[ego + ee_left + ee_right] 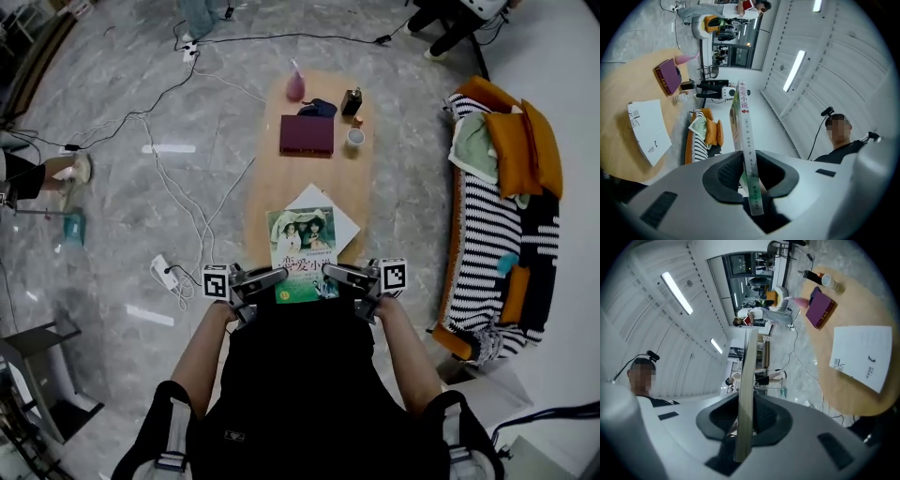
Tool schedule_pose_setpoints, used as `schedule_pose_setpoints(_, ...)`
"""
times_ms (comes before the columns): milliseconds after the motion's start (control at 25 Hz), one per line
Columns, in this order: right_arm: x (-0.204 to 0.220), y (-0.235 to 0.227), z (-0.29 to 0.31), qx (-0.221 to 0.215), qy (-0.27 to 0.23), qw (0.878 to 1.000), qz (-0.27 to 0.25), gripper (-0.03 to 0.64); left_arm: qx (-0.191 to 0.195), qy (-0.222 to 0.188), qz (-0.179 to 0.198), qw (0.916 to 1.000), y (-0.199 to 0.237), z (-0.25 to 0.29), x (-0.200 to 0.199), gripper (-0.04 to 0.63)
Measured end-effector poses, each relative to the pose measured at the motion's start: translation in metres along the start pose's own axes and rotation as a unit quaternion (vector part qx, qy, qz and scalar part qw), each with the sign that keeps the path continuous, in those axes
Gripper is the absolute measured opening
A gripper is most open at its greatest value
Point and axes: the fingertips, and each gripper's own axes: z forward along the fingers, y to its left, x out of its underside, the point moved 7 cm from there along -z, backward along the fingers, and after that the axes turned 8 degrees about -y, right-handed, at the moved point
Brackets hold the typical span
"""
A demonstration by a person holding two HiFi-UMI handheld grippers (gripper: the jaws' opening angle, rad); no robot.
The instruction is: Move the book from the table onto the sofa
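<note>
Far left, one person's leg [37, 173] is cut off by the frame edge. Grey polished stone floor [122, 216], several cables [178, 178] trailing across it, and one white power strip [164, 272]. Two grippers and one book. The left gripper [279, 276] is clamped on the spine edge of the book [302, 248]; its own view shows the spine standing between the closed pads. The book is held cover up between both grippers, over the near end of the one long wooden table [281, 187] and lifted clear of it. Below it lies one white sheet [342, 220], bare in both gripper views. Farther along the table: one maroon box or book [307, 134] (which one is not clear), one pink bottle [294, 84], one dark cloth [319, 108], one dark bottle [352, 101] and one white cup [355, 137]. The right gripper [330, 274] is clamped on the page edge opposite the spine. To the right is one black-and-white striped sofa [487, 234], well apart from the book, with two orange cushions [525, 145] and a pale green cloth [473, 150] at its far end. The person's body hides the table's near end. The hands sit mostly behind the grippers. Figures at the top edge are cut off, and a small teal object on the sofa is too small to identify.
</note>
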Motion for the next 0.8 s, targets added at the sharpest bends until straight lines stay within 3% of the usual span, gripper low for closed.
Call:
schedule_pose_setpoints(240,-0.004,0.035,0.004,-0.002,-0.023,0.998,-0.053,0.078,-0.005,0.007,0.024,0.9997,-0.028,0.009,-0.011,0.077)
schedule_pose_setpoints(360,0.001,0.048,0.002,-0.003,-0.04,0.996,-0.074,0.077,-0.025,0.0,0.045,0.9986,-0.04,0.013,-0.008,0.077)
schedule_pose_setpoints(600,0.008,0.048,-0.001,0.022,-0.062,0.995,-0.077,0.078,-0.03,-0.07,0.026,0.9968,-0.039,0.016,-0.002,0.078)
schedule_pose_setpoints(800,0.014,0.045,-0.001,0.026,-0.072,0.995,-0.07,0.078,-0.039,-0.079,0.025,0.9958,-0.038,0.015,-0.001,0.078)
